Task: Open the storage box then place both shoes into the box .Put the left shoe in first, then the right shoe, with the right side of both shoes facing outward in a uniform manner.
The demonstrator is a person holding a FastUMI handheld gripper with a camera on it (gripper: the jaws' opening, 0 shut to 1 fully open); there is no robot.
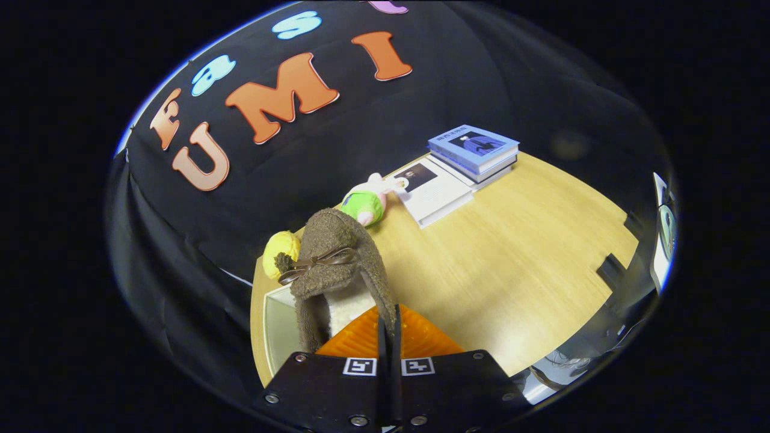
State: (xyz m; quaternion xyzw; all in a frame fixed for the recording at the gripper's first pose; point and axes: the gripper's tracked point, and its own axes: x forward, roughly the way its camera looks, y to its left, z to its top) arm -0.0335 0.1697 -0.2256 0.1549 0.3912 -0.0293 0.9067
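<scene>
A brown fuzzy shoe with a thin bow and a pale fleece lining stands up just ahead of my fingers, its opening turned toward me. My gripper is shut on the rim of the shoe's opening, on its right side. The shoe is held over the white storage box, whose open inside shows to the left of the fingers, at the table's near left corner. I cannot tell whether the shoe's sole touches the box floor. Which shoe of the pair this is stays unclear.
A yellow plush toy lies just beyond the box, and a green and pink plush toy beyond that. Farther back are a white book and a stack of blue books. The wooden table spreads out to the right.
</scene>
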